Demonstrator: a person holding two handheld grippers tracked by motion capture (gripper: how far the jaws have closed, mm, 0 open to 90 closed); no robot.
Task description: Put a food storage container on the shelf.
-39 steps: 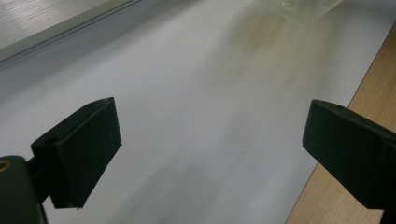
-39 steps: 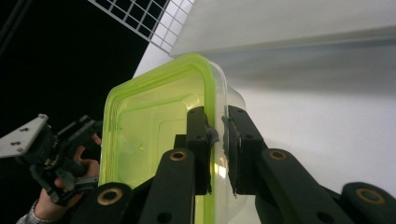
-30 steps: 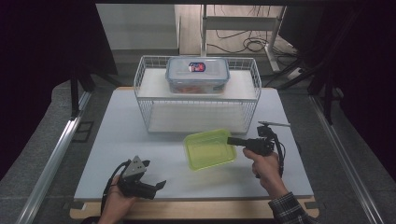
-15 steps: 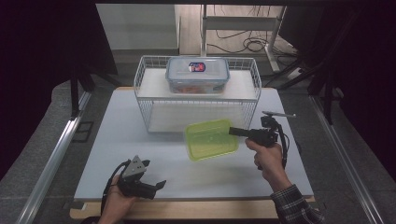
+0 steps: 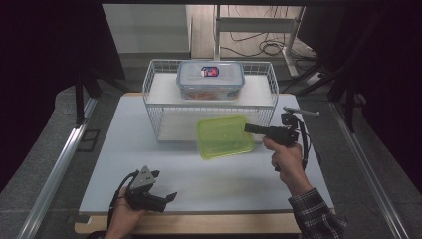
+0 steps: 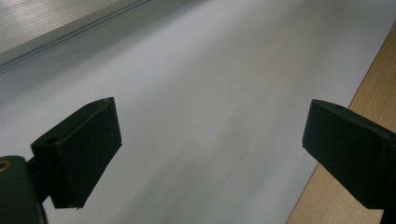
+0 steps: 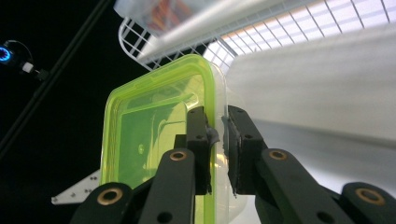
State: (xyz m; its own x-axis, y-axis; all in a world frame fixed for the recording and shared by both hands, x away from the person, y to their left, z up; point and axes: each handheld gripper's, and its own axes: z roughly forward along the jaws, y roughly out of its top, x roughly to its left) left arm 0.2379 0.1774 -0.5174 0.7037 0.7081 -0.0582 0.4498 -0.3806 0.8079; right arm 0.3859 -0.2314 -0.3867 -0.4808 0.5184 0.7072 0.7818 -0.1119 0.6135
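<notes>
At the left of the high view, the left hand-held gripper (image 5: 169, 196) rests low on the white worktop (image 5: 124, 149), near its front wooden edge. Its jaws stand wide apart with nothing between them, as the left gripper view confirms: bare worktop and a strip of wood on one side.

Toward the middle stands a white wire basket (image 5: 158, 107) with a shelf, and on top of it sits a clear lidded container (image 5: 210, 79) with a label and something reddish inside.

Just in front of the basket is the green container (image 5: 225, 135), a translucent lime-green plastic box. It is held off the worktop and tilted by the right hand-held gripper (image 5: 251, 128), whose jaws are pinched narrow on its right-hand wall or rim. In the right gripper view the green container (image 7: 149, 135) hangs beyond the right hand-held gripper (image 7: 217, 144), with the thin rim caught between the pads.

It looks empty, so it is probably light. The thin plastic wall is likely to flex, and smooth plastic may slip or swing when held at one edge. The rim seems the sensible place to grip, since it is probably the stiffest part; a grip near the middle of a side should limit twisting.
</notes>
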